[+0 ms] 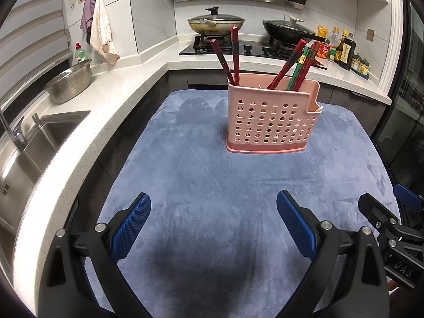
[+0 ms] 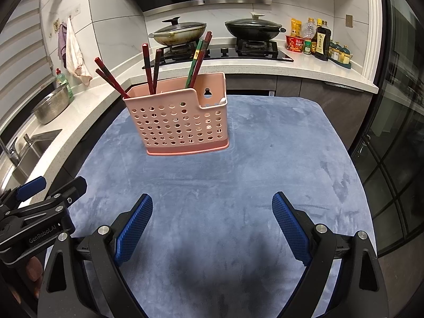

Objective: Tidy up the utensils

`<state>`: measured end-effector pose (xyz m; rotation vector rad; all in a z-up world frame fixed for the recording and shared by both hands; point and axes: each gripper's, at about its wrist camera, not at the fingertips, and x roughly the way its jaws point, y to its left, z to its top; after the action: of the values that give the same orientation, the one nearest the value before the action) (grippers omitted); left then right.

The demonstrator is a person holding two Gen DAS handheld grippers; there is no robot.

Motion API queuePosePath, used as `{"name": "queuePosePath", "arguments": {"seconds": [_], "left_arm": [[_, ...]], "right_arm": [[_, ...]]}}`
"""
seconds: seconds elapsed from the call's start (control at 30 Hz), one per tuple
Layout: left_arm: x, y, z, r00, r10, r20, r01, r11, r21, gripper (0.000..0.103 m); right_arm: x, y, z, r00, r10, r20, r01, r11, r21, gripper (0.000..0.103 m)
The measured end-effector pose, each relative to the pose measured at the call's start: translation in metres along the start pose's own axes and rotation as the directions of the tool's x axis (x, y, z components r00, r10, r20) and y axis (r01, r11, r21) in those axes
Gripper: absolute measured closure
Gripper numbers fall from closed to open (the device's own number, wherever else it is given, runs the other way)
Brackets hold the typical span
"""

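Observation:
A pink perforated utensil holder (image 1: 271, 116) stands upright on a blue cloth (image 1: 212, 185); it also shows in the right wrist view (image 2: 180, 119). Several red and green chopsticks (image 1: 288, 66) stand in it, leaning left and right; they also show in the right wrist view (image 2: 197, 61). My left gripper (image 1: 213, 206) is open and empty, low over the cloth, well short of the holder. My right gripper (image 2: 212, 206) is open and empty beside it, also short of the holder. Each gripper shows at the edge of the other's view.
A white counter with a steel sink (image 1: 31, 143) and a metal colander (image 1: 70, 80) runs along the left. A stove with two lidded woks (image 2: 182, 33) and sauce bottles (image 2: 318, 39) stands behind. A glass door (image 2: 397, 132) is on the right.

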<state>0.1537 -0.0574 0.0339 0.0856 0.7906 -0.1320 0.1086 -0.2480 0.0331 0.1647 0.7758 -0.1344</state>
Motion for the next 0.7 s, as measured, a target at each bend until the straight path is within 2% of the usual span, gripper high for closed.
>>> {"name": "queuePosePath", "arguments": {"seconds": [0.7], "left_arm": [[-0.0006, 0.0014, 0.0081, 1.0, 0.002, 0.013, -0.003, 1.0, 0.009, 0.012]], "right_arm": [[0.0001, 0.0001, 0.0017, 1.0, -0.003, 0.001, 0.003, 1.0, -0.006, 0.015]]}}
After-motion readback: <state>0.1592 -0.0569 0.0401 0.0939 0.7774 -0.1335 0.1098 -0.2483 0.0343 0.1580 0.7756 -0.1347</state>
